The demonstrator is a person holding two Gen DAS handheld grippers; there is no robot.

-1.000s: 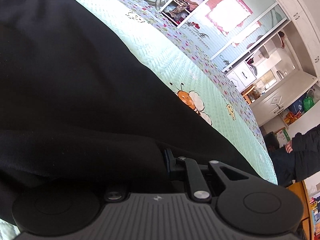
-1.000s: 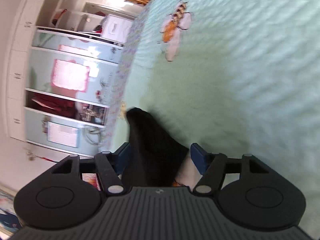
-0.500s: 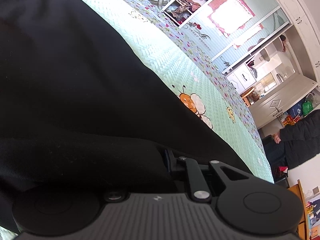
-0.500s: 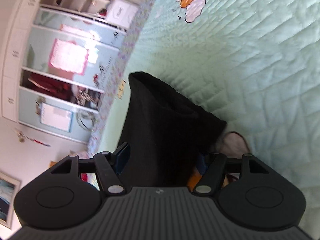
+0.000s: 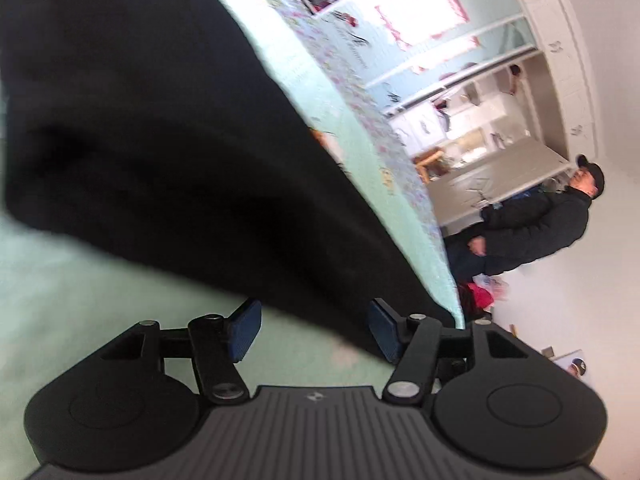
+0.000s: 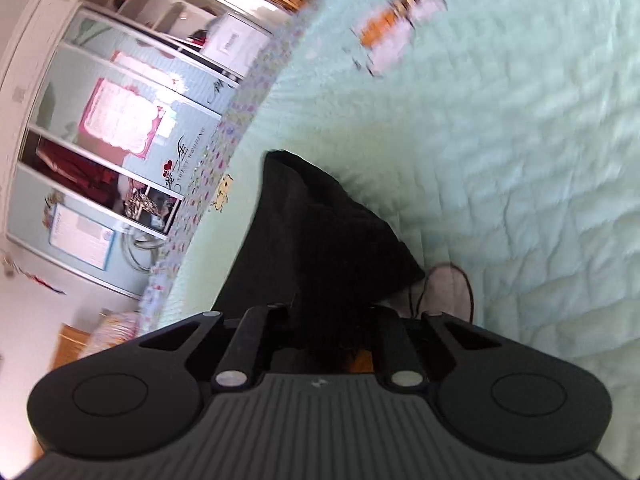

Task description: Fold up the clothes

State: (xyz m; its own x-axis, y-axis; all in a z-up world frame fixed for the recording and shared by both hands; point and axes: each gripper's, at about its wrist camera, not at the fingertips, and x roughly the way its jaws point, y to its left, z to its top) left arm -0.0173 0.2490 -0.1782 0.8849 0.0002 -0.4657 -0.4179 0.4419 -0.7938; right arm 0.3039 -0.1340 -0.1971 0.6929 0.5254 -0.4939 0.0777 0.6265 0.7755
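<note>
A black garment (image 5: 160, 120) lies spread over a mint-green quilted bedspread (image 5: 80, 300) and fills most of the left wrist view. My left gripper (image 5: 314, 330) is open, its blue pads (image 5: 244, 328) wide apart, and the garment's lower edge crosses the gap near the right pad. In the right wrist view, a bunched corner of the black garment (image 6: 316, 232) rises from between the fingers of my right gripper (image 6: 332, 320), which is shut on it. The right gripper's pads are hidden by the cloth.
The bedspread (image 6: 500, 140) carries bee prints (image 6: 396, 28) and a flowered border. A wardrobe with glass doors (image 6: 120, 128) stands past the bed's edge. A person in a dark jacket (image 5: 540, 224) stands by the bed's far end, near white cabinets (image 5: 500, 152).
My left gripper has opened and let go of the black garment, drawing back from it. My right gripper has shut on the garment's corner.
</note>
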